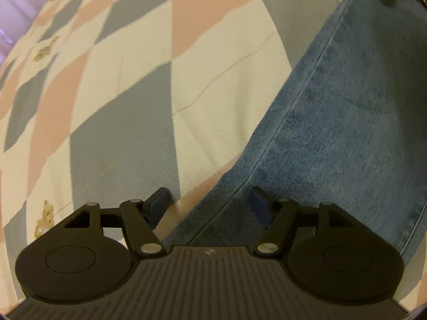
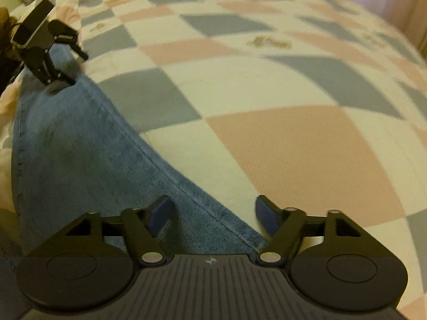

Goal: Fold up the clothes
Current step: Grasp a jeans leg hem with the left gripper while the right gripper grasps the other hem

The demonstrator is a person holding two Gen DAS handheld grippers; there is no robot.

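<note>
The jeans (image 1: 333, 133) lie as one long flat strip on the checkered bedspread (image 1: 133, 93), each end just under a wide-open, empty gripper, left gripper (image 1: 210, 208) and right gripper (image 2: 213, 213), so the fold across seems not yet done.

Both views are lit warmly and rather dimly, with a yellowish cast over the checked bedspread (image 1: 149, 85). Light is soft and even; no hard glare shows. Faint shadows lie on the cloth just ahead of each gripper body, and a darker patch falls across the jeans (image 2: 80, 146). The fisheye lens bends the checks strongly, bulging in the middle and squeezing toward the dark rounded corners. Motion blur smears the far bedspread in the right wrist view and the other gripper (image 2: 68, 66) at upper left. The curtain (image 1: 16, 2) at the edge is soft and washed out.
</note>
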